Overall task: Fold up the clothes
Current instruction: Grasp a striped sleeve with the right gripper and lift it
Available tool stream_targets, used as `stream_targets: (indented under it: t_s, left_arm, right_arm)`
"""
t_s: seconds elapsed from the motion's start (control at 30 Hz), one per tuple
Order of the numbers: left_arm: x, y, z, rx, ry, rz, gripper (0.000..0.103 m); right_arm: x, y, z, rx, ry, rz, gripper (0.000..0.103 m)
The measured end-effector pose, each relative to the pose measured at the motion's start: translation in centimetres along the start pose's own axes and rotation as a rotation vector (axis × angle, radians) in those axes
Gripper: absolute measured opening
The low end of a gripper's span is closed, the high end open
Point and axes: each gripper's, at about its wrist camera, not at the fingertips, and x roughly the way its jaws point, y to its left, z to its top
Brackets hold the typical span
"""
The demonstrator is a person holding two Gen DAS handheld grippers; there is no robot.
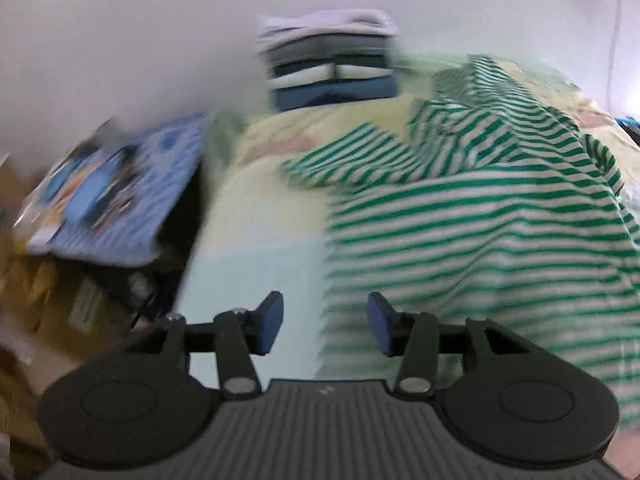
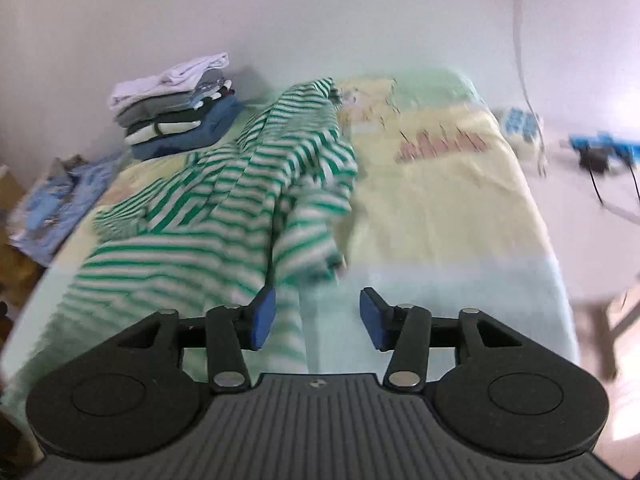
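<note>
Each black tool (image 1: 324, 326) (image 2: 317, 316) has blue pads, silver screws, ribbed base.

Soft, even daylight; heavy motion blur, fisheye warping at edges.

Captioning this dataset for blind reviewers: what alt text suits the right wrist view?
An open right gripper hovers over a crumpled green-and-white striped garment on a pale yellow bedspread. A stack of folded clothes sits at the far left by the wall.

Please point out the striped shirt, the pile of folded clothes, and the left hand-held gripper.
striped shirt (image 2: 208, 216), right wrist view, on its crumpled body.
pile of folded clothes (image 1: 332, 76), left wrist view, on its front side.
left hand-held gripper (image 1: 325, 326), left wrist view, between its open fingertips.
</note>
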Motion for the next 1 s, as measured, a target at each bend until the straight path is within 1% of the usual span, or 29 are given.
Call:
stream_targets:
  t_s: [0.03,0.1,0.17,0.2,0.23,0.27,0.3,0.37,0.43,0.6,0.63,0.7,0.8,0.83,0.97,1.0]
  left_arm:
    - [1.6,-0.8,1.1,0.023,0.002,-0.014,0.059]
    - [4.2,-2.3,2.8,0.073,-0.012,-0.035,0.061]
    - [6.3,-3.8,4.4,0.137,-0.045,-0.043,0.071]
    - [7.4,-4.3,5.2,0.158,-0.054,-0.042,0.079]
    - [8.8,-4.4,6.1,0.172,-0.057,-0.040,0.084]
    - [10.1,-4.4,6.9,0.186,-0.060,-0.039,0.085]
    - [11.1,-4.4,7.6,0.193,-0.057,-0.040,0.085]
    - [13.0,-3.5,9.0,0.183,-0.040,-0.050,0.085]
    - [14.9,-2.7,10.2,0.169,-0.026,-0.045,0.090]
    - [18.5,-1.1,12.1,0.186,-0.009,-0.028,0.092]
    - [19.1,-0.9,12.3,0.187,-0.007,-0.025,0.094]
    - [20.2,-0.4,12.7,0.189,-0.002,-0.017,0.095]
    - [21.3,0.3,13.0,0.190,-0.002,0.016,0.097]
    - [21.5,0.6,13.0,0.181,-0.003,0.021,0.102]
    - [22.2,1.7,13.1,0.143,-0.005,0.041,0.102]
    - [22.3,1.9,13.1,0.137,-0.006,0.053,0.101]
  right_arm:
    - [1.6,0.6,0.6,-0.020,0.000,-0.019,0.053]
    - [4.1,1.4,1.4,-0.041,-0.003,-0.073,0.053]
    - [6.0,1.7,2.0,-0.030,0.019,-0.107,0.053]
    - [7.0,1.8,2.3,-0.024,0.031,-0.125,0.052]
    - [7.9,1.7,2.7,-0.019,0.057,-0.149,0.047]
    - [8.4,1.3,3.2,-0.021,0.091,-0.166,0.022]
    - [8.5,0.8,3.9,-0.006,0.102,-0.174,0.010]
    - [8.7,-0.3,5.2,0.023,0.123,-0.190,0.008]
    - [8.2,-1.1,6.8,0.010,0.090,-0.248,0.007]
    - [7.3,-4.3,11.5,-0.076,0.025,-0.530,0.007]
    - [7.5,-5.1,11.9,-0.085,0.024,-0.579,0.007]
    - [8.0,-6.7,12.7,-0.104,0.022,-0.677,0.006]
    - [9.7,-8.3,12.5,-0.103,0.061,-0.755,0.006]
    - [10.7,-8.5,12.0,-0.116,0.088,-0.781,0.006]
    - [14.2,-9.2,9.3,-0.181,0.167,-0.850,0.007]
    - [14.4,-9.5,9.1,-0.181,0.173,-0.865,0.009]
